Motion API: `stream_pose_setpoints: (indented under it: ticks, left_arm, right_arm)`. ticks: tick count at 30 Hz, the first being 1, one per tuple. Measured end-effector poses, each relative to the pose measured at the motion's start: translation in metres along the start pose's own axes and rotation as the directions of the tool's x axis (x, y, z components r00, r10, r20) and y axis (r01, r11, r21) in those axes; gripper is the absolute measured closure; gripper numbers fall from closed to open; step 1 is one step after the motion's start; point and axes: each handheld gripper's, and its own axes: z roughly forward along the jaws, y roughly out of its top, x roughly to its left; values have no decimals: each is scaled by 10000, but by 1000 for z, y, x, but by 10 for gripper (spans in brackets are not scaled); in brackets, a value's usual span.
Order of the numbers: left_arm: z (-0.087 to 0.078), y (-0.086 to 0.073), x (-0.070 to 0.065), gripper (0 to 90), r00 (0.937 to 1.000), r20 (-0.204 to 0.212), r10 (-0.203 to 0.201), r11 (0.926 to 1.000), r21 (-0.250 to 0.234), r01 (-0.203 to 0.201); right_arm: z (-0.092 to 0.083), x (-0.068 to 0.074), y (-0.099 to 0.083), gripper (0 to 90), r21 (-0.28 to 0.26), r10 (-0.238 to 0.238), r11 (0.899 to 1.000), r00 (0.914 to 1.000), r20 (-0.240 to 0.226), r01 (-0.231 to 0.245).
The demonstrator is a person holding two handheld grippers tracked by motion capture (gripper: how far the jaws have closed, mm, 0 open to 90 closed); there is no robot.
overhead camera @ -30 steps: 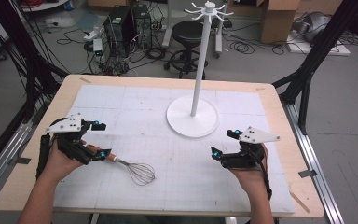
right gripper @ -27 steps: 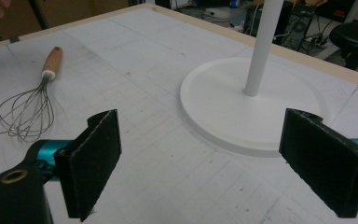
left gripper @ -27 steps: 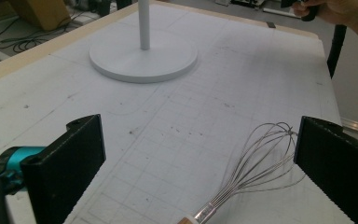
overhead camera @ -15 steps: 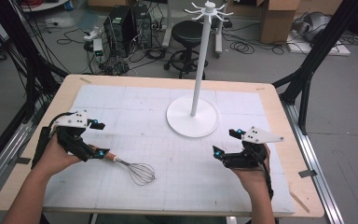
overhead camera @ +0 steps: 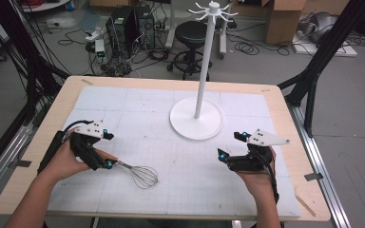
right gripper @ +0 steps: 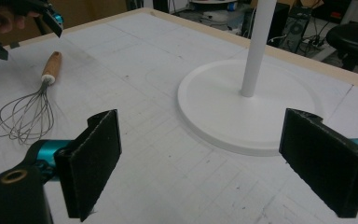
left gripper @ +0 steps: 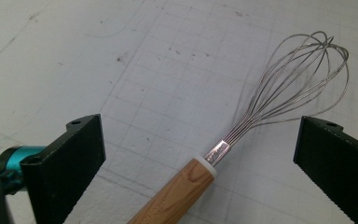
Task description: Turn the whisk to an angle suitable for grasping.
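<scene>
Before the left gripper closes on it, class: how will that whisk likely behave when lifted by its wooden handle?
The whisk probably feels light: its head is thin wire loops, mostly air. Those wires look springy, so the head may flex if it is pressed. The round wooden handle could roll on the mat or twist between the flat jaws, which stand open either side of it.

Wood-handled silver whisk, white stand, white gridded mat.

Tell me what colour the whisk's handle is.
Light brown wood grain with a white collar, on the wire whisk's wooden handle; clearest in the left gripper view.
</scene>
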Motion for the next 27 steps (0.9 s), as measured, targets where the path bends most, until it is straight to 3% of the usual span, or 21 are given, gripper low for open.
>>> stream_pose_setpoints:
  ticks: [11,19,23,27]
  left_arm:
    - [12,-12,5,27,9997,228,-45,9976,694,29]
    - [28,-18,8,28,9997,222,134,9838,1784,-172]
    - [31,-20,10,156,9991,388,165,9777,2086,-242]
    - [31,-21,12,229,9990,427,120,9767,2136,-209]
  right_arm:
    - [2,1,0,115,17,-34,10000,10000,-41,34]
    - [2,1,0,115,68,-20,10000,10000,-31,20]
    - [1,1,0,115,46,12,10000,10000,-9,-12]
    - [1,1,0,115,52,-18,10000,10000,-9,18]
